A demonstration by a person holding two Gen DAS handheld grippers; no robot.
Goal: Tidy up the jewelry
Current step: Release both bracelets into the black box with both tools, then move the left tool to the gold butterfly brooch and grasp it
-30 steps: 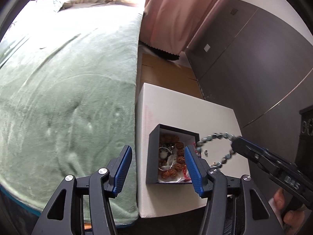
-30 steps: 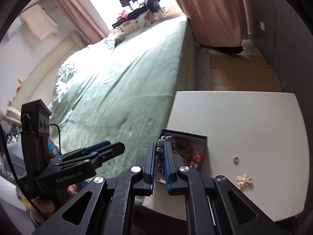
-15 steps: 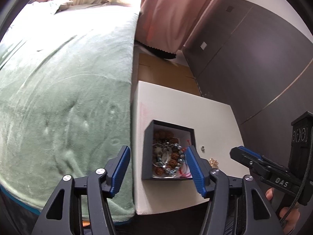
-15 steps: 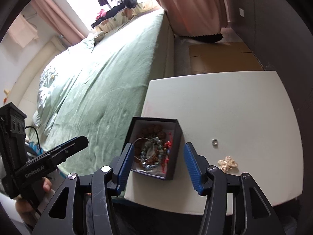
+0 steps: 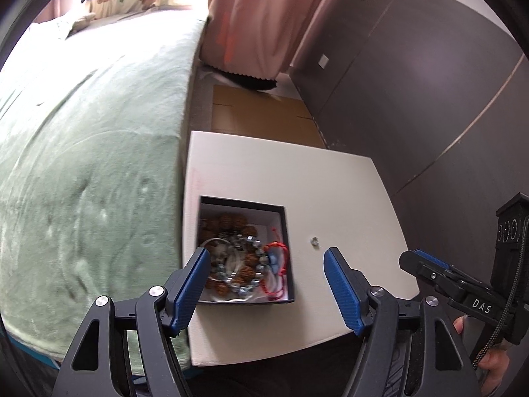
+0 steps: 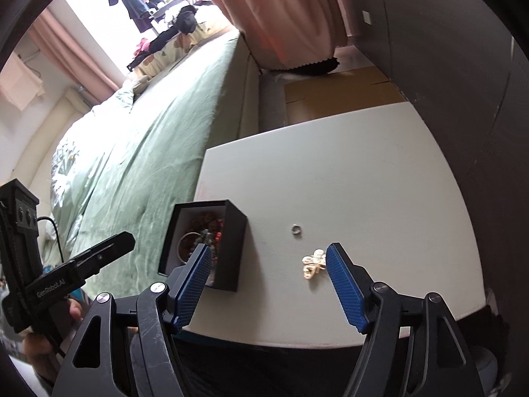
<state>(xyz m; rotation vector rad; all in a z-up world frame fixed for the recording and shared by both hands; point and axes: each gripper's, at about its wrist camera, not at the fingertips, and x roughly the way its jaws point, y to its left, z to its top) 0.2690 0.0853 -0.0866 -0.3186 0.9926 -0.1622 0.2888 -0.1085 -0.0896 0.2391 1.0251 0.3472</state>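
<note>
the black box point(image 5: 245, 251) sits on the white bench point(image 5: 337, 192), at the bench's 9 o'clock edge by the green bed point(image 5: 86, 152), its open top facing up. bead bracelets point(image 5: 241, 264) lie in it. a small ring point(image 6: 296, 229) and a gold clip point(image 6: 313, 262) lie on the bench at the box's 3 o'clock. the left gripper point(image 5: 266, 292) and right gripper point(image 6: 267, 289) have just been opening; both are apart, nothing between them.

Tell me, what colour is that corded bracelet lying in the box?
Red; the corded bracelet lies along the box's right side, clearest in the left wrist view.
</note>
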